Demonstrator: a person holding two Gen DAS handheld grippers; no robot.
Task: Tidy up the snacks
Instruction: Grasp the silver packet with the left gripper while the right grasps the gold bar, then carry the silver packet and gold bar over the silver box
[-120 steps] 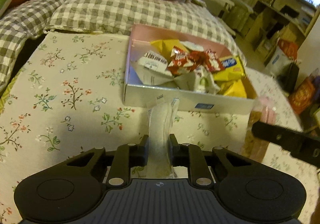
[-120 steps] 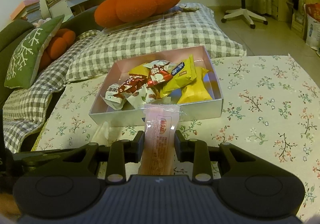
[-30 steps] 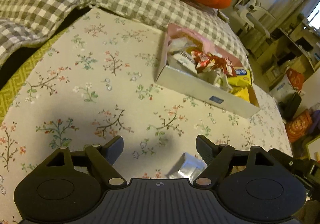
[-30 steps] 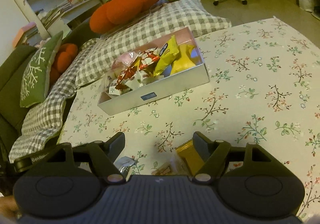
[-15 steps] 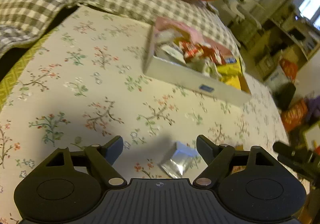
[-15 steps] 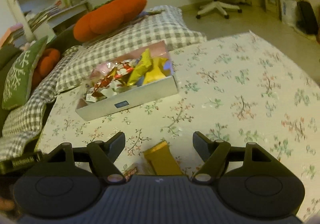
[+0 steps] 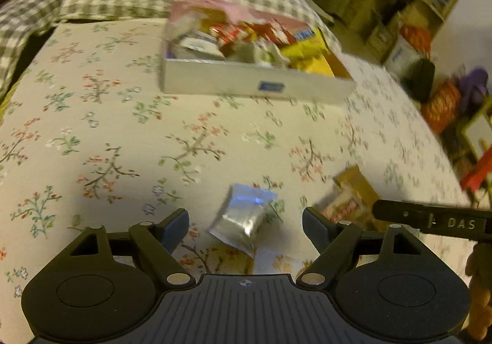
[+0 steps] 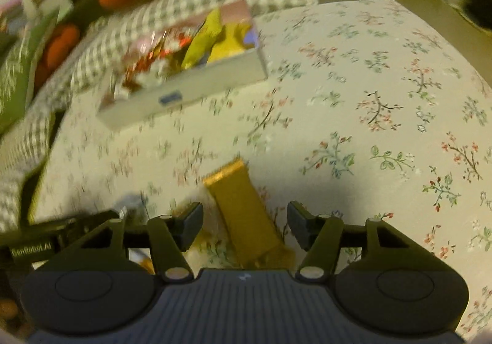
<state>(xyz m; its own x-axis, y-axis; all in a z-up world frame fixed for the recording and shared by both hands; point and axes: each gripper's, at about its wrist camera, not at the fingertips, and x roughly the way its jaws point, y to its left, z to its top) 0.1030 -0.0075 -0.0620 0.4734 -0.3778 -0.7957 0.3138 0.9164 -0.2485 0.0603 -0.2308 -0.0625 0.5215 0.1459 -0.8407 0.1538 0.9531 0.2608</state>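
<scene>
With both grippers lowered over loose packets, the step in hand looks like two fresh pick-ups for the snack box [image 7: 233, 82], which sits further back on the floral-clothed worktop [image 7: 101, 141], already heaped with red, white and yellow wrappers. The left gripper [image 7: 245, 222] has its jaws spread wide, released, with a small crinkled silver packet [image 7: 243, 216] lying between them, untouched by either. The right gripper [image 8: 245, 225] has just been closing its jaws around a long gold-wrapped bar [image 8: 246, 214]; gaps show on both sides, so nothing is gripped yet. Next, I judge, each must close squarely on its packet, lift, and carry it to the box. The gold bar lies slanted across the jaws, so it could twist when pinched. A pink-printed wrapper [image 7: 341, 205] lies just beside the silver packet.
</scene>
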